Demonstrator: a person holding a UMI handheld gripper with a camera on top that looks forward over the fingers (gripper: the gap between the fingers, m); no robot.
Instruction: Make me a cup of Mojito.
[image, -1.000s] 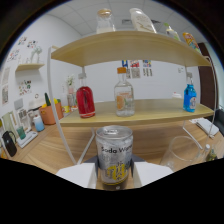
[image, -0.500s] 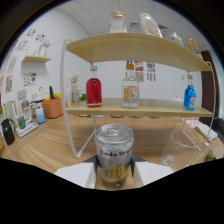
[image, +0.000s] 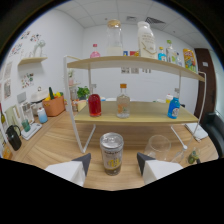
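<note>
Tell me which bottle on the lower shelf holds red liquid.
The leftmost bottle. The middle bottle is clear and the one on the right is blue.

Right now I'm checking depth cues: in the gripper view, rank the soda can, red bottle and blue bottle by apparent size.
1. Soda can, between the fingers; nearness inflates it.
2. Red bottle on the shelf.
3. Blue bottle, slightly smaller-looking; close call.
</note>
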